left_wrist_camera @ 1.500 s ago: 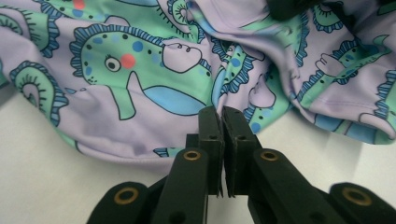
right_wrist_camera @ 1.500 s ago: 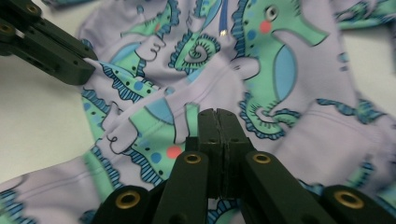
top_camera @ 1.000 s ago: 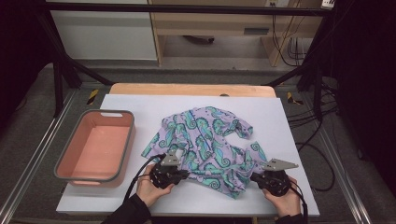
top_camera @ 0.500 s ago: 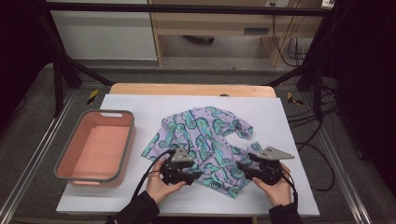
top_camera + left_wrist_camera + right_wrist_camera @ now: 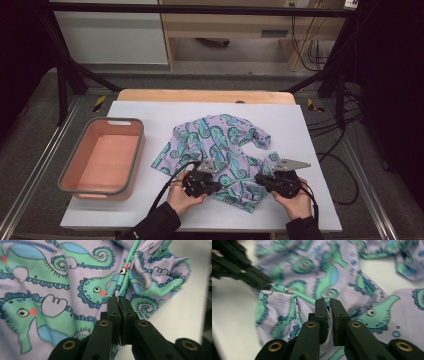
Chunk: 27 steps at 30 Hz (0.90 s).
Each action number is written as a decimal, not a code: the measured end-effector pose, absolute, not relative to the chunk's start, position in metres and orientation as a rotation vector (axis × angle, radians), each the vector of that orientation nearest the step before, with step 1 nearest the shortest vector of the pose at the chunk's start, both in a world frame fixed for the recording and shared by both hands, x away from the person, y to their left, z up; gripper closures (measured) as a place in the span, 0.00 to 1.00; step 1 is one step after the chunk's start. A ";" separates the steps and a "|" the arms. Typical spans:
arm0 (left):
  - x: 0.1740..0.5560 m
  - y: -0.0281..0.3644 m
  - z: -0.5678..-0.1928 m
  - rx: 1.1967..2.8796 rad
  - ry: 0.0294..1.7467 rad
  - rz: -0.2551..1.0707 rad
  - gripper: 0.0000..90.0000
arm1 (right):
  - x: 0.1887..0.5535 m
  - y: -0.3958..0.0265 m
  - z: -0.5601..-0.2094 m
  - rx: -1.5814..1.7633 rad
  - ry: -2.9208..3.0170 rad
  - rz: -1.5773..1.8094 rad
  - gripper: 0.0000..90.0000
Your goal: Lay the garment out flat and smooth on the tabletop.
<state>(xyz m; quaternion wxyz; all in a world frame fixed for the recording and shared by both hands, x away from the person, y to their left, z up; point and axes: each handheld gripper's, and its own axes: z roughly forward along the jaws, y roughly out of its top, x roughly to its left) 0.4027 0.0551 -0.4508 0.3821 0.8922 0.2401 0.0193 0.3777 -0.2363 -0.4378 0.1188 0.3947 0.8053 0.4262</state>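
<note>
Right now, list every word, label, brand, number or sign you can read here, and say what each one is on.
No readable text: none.
Garment: a printed seahorse pattern, no words or tag showing.
Bin: plain pink with a grey rim, no label.
Left gripper and right gripper: black, with brass rivets, no brand mark.
Small yellow items on the floor: too small to tell whether they carry writing.

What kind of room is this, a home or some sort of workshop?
Most likely a lab or recording workshop, not a home. A white-topped table stands inside a black metal frame, loose black cables trail over the grey floor, and a person's hands work a lilac seahorse-print garment with black hand-held grippers.
</note>
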 end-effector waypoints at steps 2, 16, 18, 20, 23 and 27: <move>0.394 0.065 -0.444 2.281 0.576 0.064 0.98 | 0.368 -0.233 -0.432 1.113 2.368 1.293 0.95; 0.357 0.107 -0.467 2.337 0.554 0.081 0.97 | 0.391 -0.207 -0.444 1.136 2.288 1.201 0.53; 0.356 0.105 -0.470 2.349 0.548 0.089 0.97 | 0.405 -0.205 -0.454 1.168 2.295 1.151 0.49; 0.356 0.105 -0.471 2.344 0.557 0.081 0.97 | 0.414 -0.200 -0.464 1.189 2.322 1.092 0.50; 0.357 0.107 -0.470 2.345 0.564 0.080 0.98 | 0.417 -0.194 -0.473 1.184 2.379 1.063 0.72; 0.358 0.113 -0.466 2.344 0.582 0.112 0.98 | 0.408 -0.202 -0.462 1.161 2.421 1.059 0.93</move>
